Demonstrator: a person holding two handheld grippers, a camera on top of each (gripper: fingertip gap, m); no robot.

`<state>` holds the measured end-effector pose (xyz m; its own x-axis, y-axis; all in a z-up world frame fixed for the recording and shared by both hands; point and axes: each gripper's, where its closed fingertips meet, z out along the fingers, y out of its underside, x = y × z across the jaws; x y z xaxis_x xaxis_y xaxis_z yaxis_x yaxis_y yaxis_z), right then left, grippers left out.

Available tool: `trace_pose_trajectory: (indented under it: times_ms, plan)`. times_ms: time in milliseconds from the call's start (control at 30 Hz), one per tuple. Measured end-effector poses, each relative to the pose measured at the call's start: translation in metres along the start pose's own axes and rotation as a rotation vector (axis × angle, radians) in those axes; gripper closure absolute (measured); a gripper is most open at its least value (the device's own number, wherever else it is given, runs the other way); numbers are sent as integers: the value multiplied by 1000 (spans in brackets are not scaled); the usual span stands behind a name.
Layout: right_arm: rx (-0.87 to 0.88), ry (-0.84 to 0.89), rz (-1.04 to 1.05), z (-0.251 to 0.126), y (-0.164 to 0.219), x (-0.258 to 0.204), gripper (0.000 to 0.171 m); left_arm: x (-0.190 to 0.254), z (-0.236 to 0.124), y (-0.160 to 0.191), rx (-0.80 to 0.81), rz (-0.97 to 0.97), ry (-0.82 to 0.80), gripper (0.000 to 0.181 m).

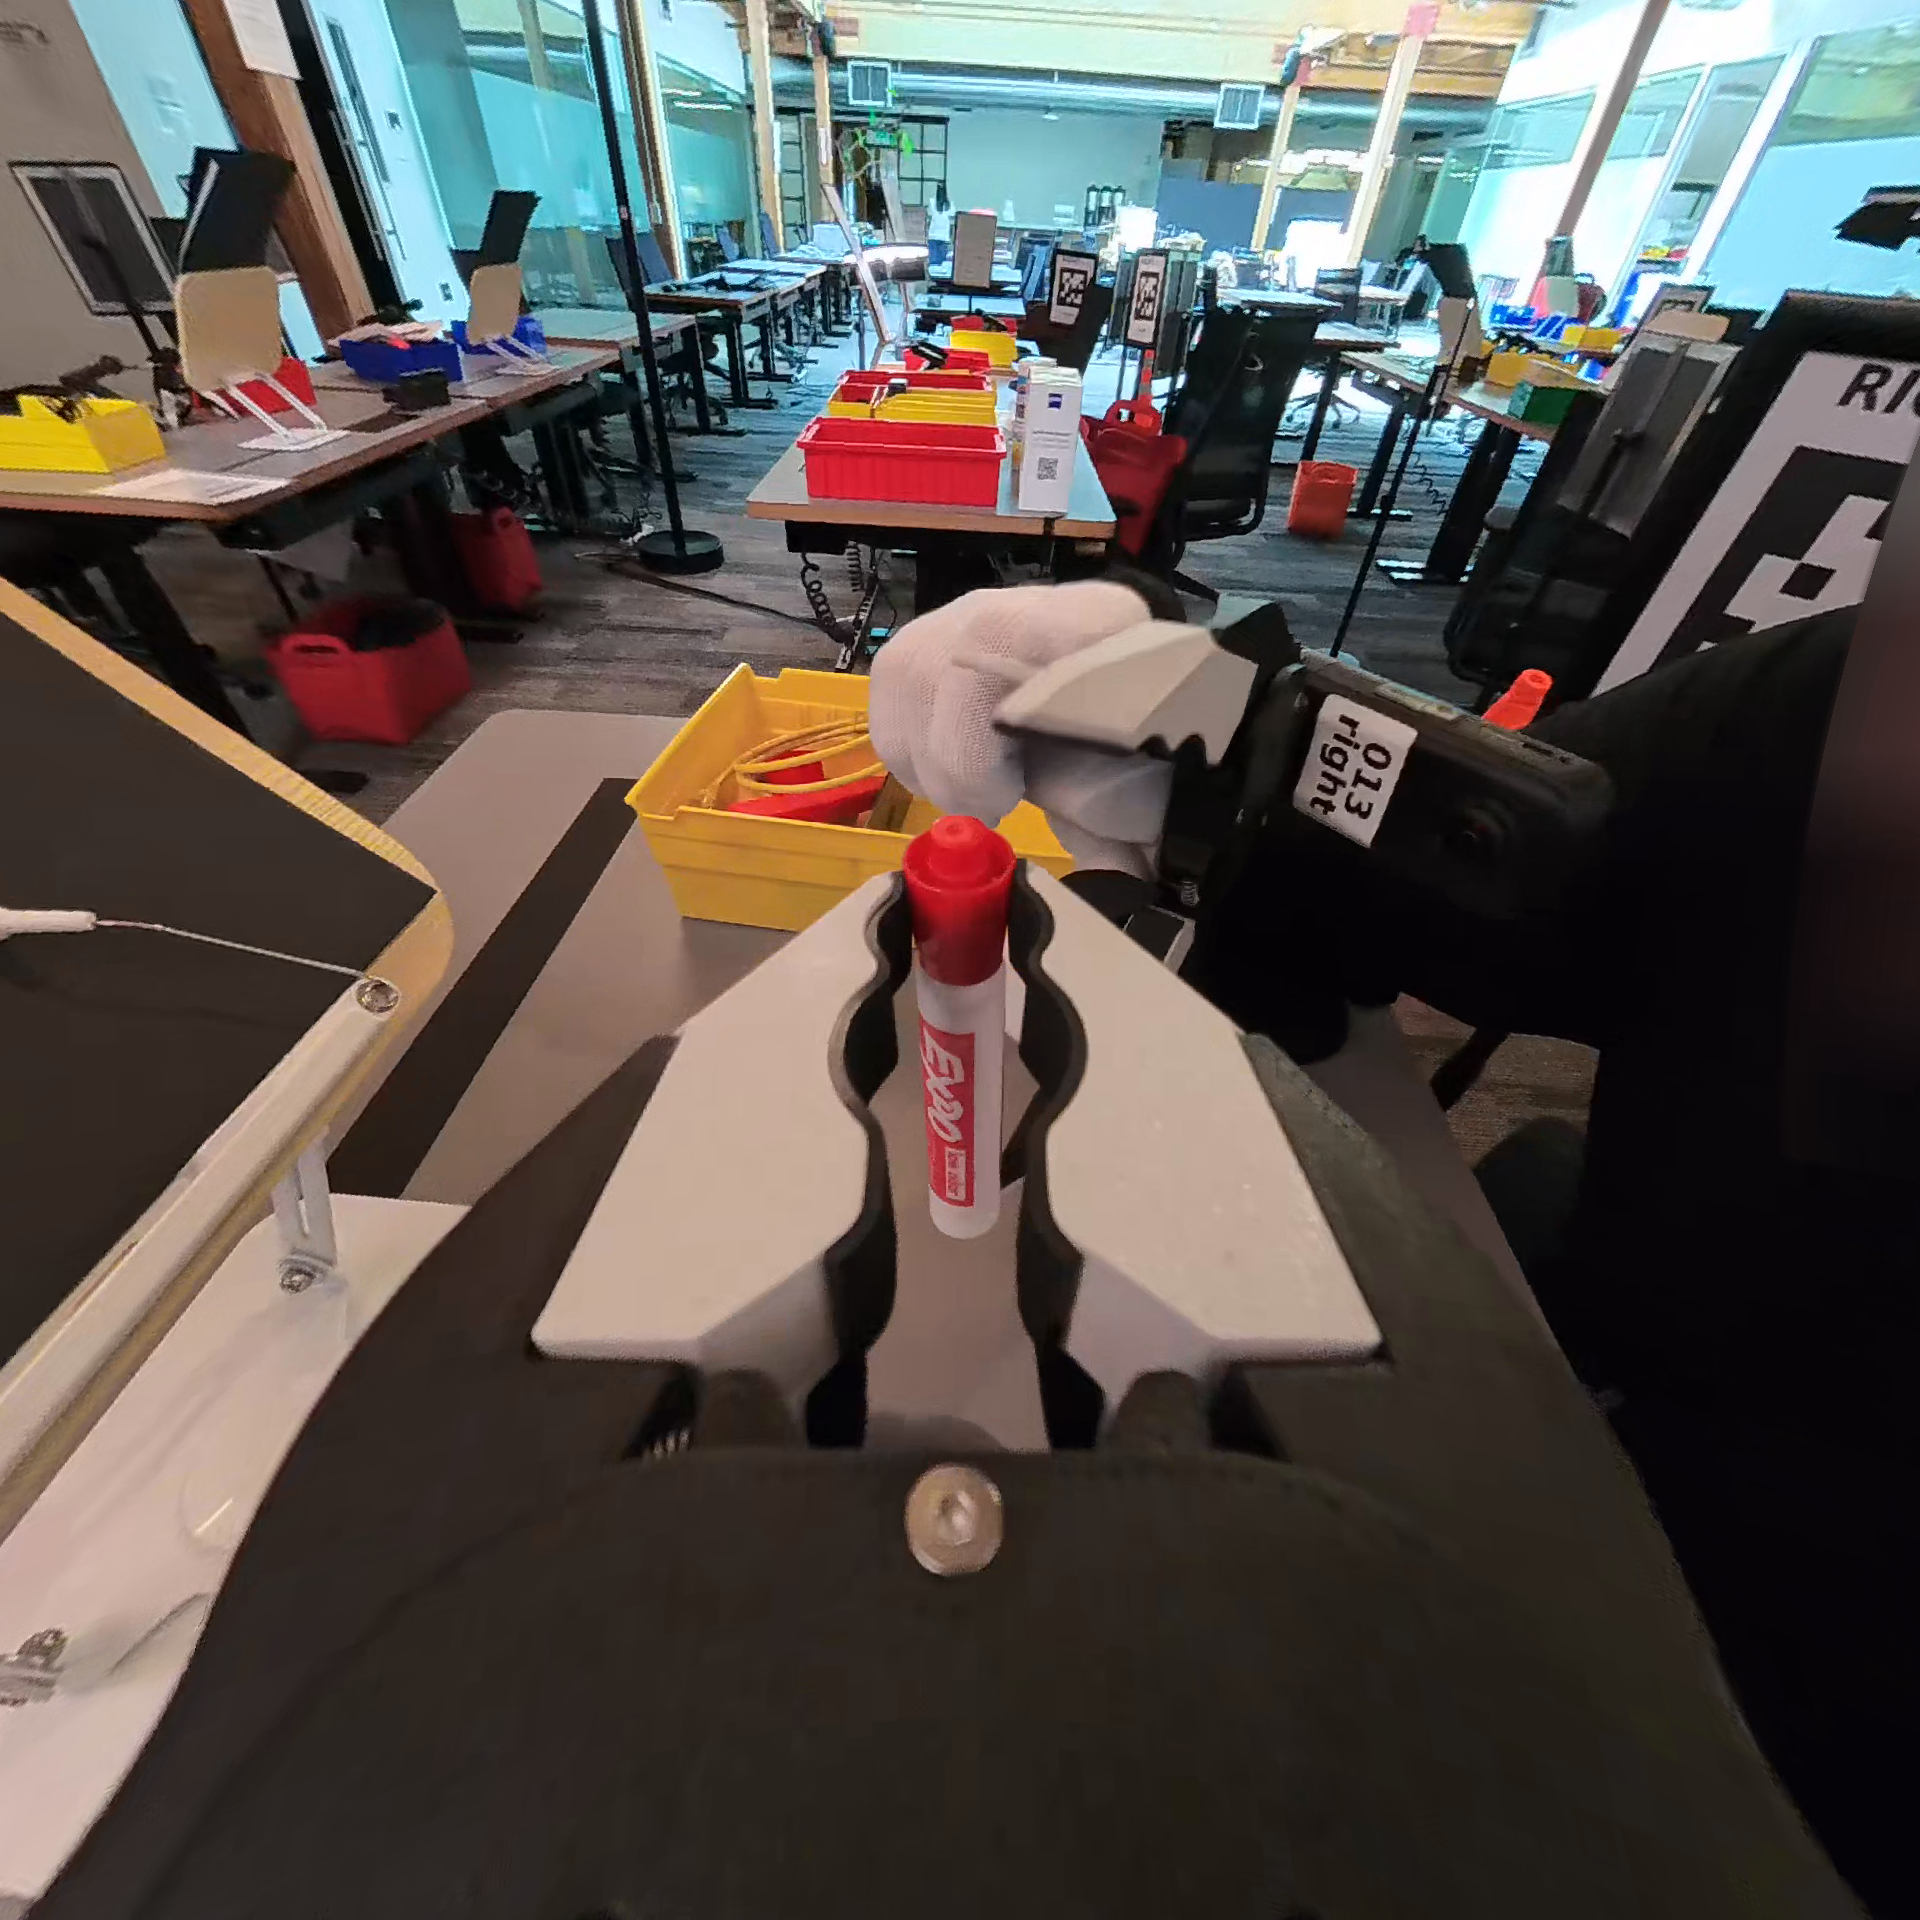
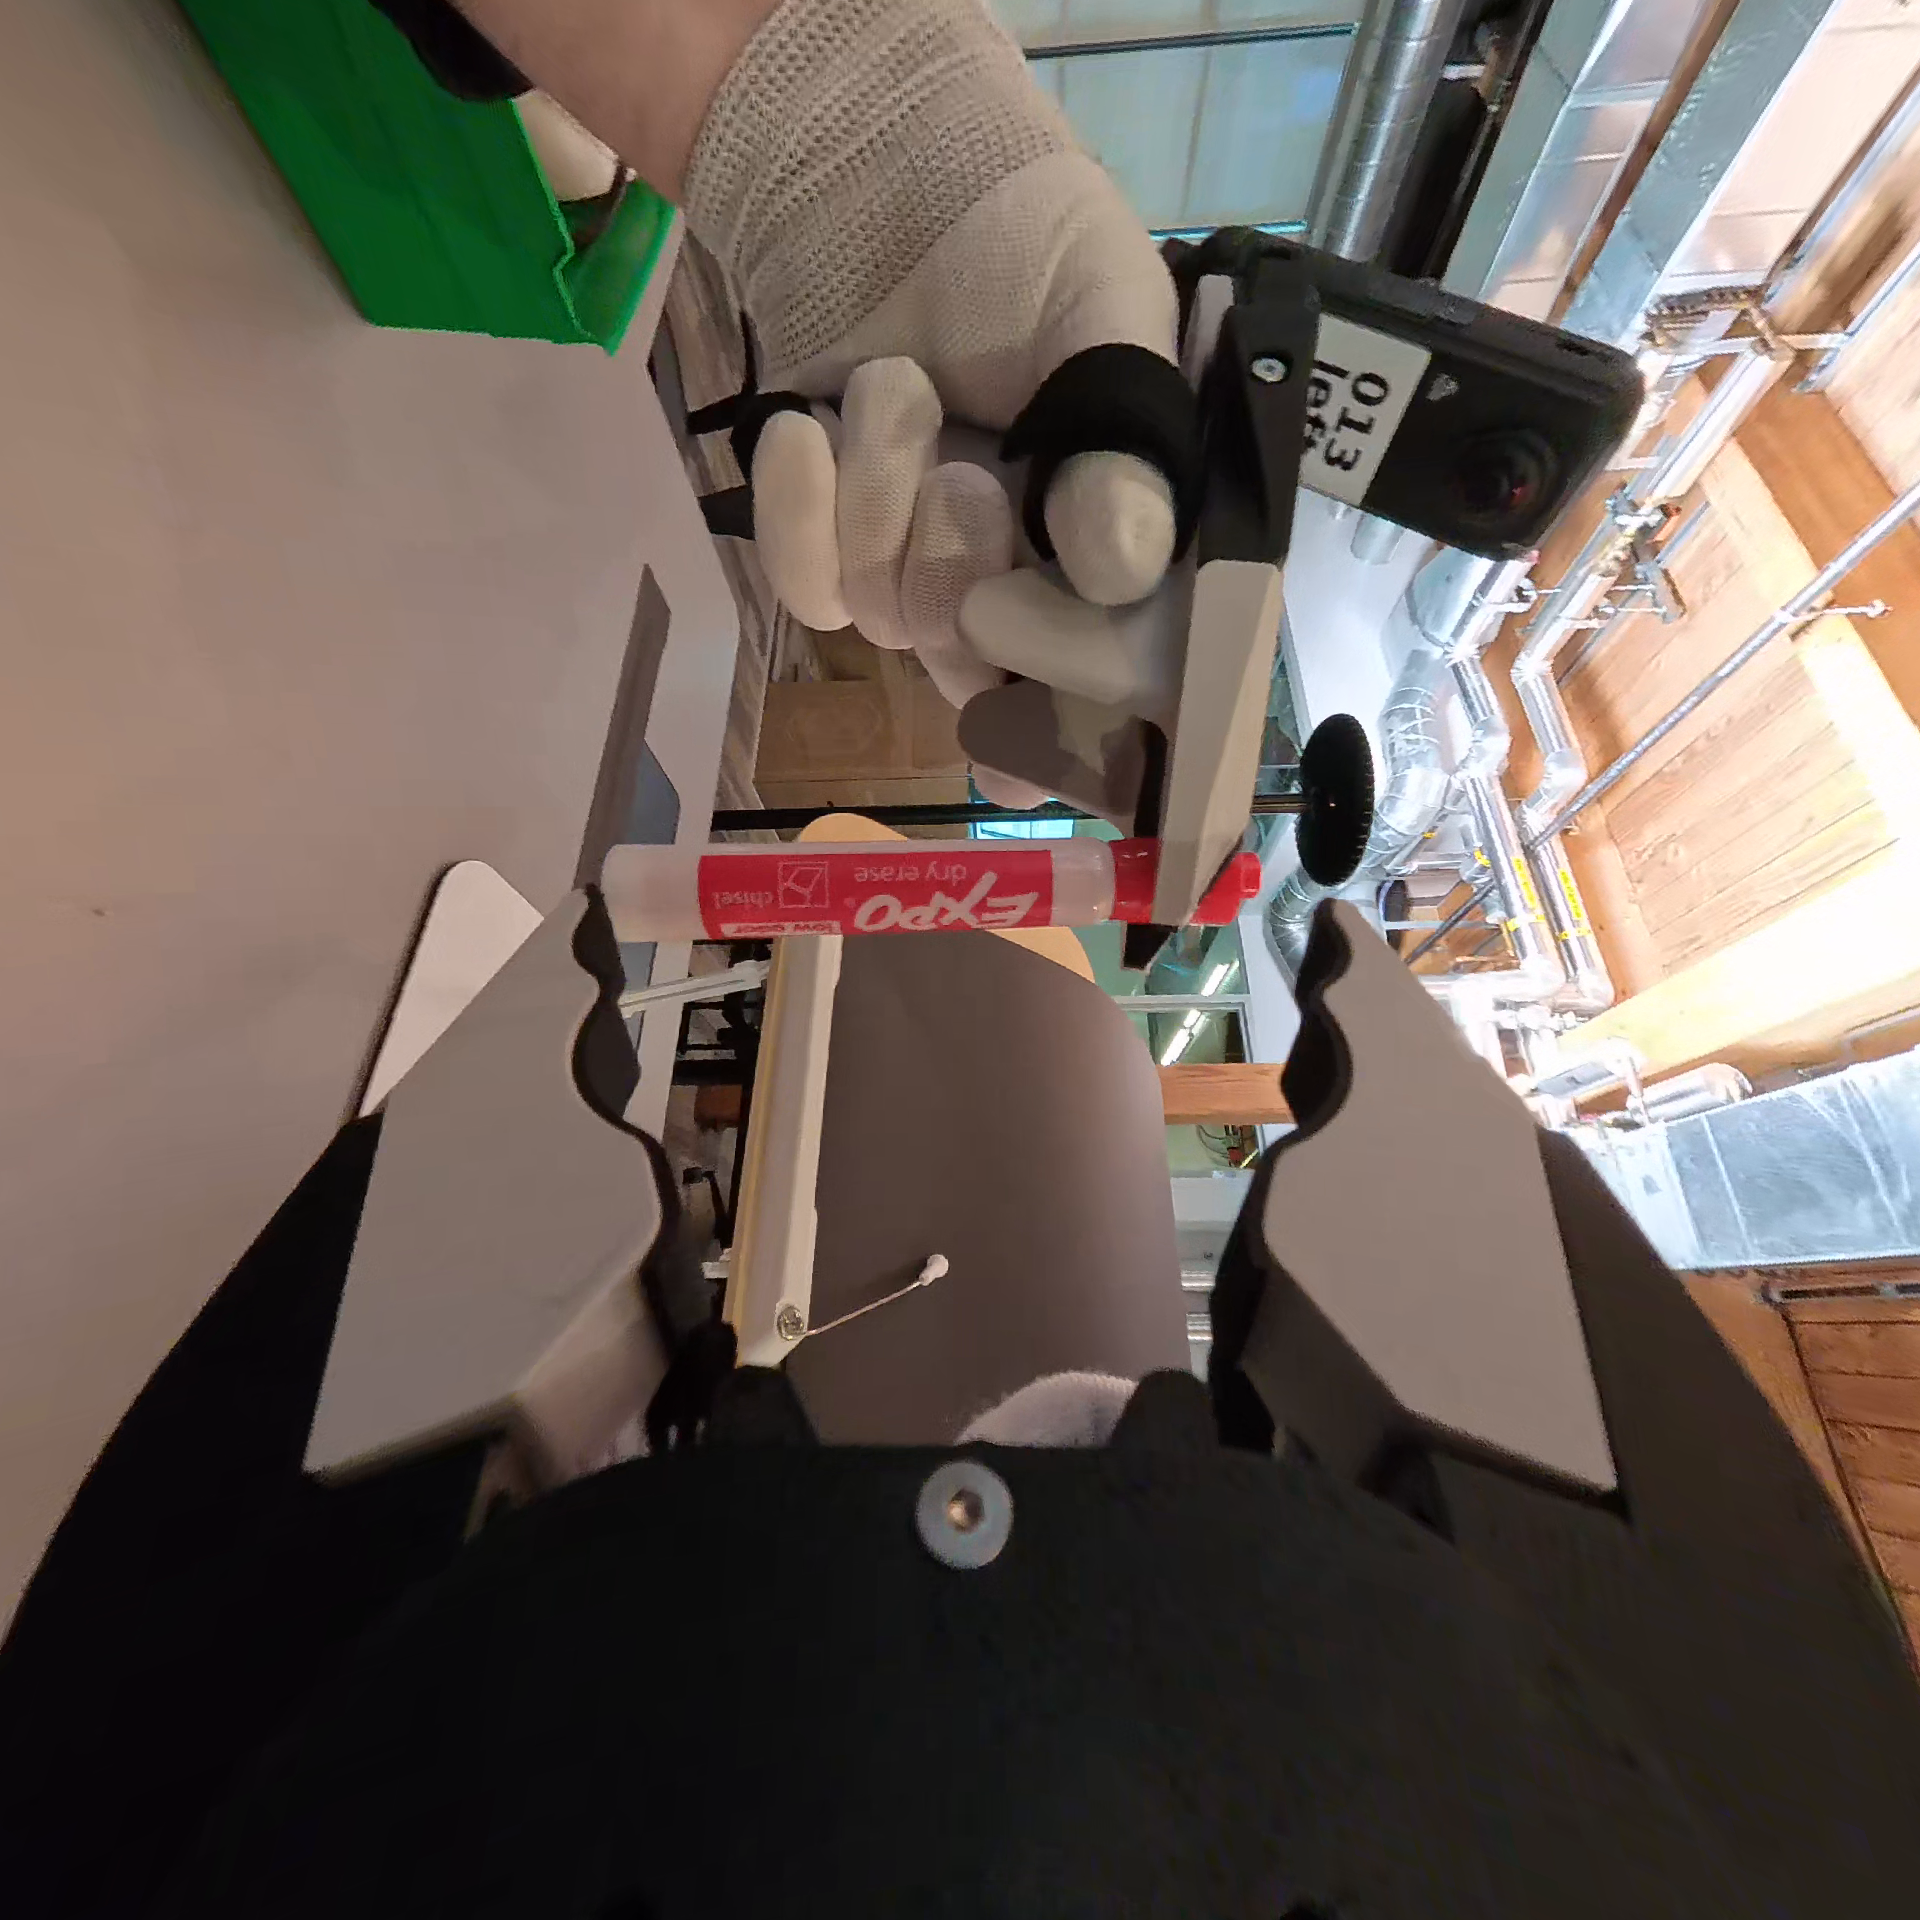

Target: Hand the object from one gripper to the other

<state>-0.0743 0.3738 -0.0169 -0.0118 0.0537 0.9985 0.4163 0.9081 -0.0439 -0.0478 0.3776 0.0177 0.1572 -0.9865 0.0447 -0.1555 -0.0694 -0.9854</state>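
Marker clamped in the left gripper, right gripper spread wide around it.

The left gripper [image 1: 956, 914] has its jaws narrowed onto the red cap end of the marker [image 1: 961, 1049], which stands between them with its white barrel hanging free toward the camera. In the right wrist view the same marker [image 2: 862, 899] lies crosswise, just beyond the tips of the right gripper [image 2: 961, 935], whose jaws stand wide apart and do not touch it; the left gripper [image 2: 1184, 894] pinches it at the cap. A white-gloved hand [image 2: 935, 436] holds the left tool. Behind, a yellow bin [image 1: 758, 831] sits on the grey bench [image 1: 540, 956], and a green box [image 2: 416, 177] lies off to one side.
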Motion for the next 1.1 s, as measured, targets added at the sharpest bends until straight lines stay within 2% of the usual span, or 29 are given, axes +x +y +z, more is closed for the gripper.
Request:
trace_pose_trajectory:
  times_ms: [100, 267, 333, 367, 633, 1000, 1033, 1100]
  plan:
    - [9, -23, -8, 2, -2, -7, 50, 1, 0, 1, -2, -5, 10, 165]
    - [3, -38, 4, 5, -1, -12, 44, 1, 0, 0, 13, -23, 24, 165]
    - [-8, -46, 29, 7, 1, -14, 29, 1, 1, 0, 18, -24, 31, 165]
    - [-9, -46, 35, 7, 1, -14, 28, 1, 1, 0, 18, -25, 30, 165]
    - [-11, -3, 0, 7, 3, -10, 44, 2, 3, 1, 16, -31, 39, 165]
    - [-14, 14, 19, 8, 3, -7, 45, 2, 2, -2, 38, -3, 26, 164]
    - [-15, 12, 35, 8, 3, -7, 45, 0, 2, -3, 39, 14, 2, 160]
    - [-18, 19, 59, 8, 6, -4, 45, -1, 1, -8, 62, 55, -31, 141]
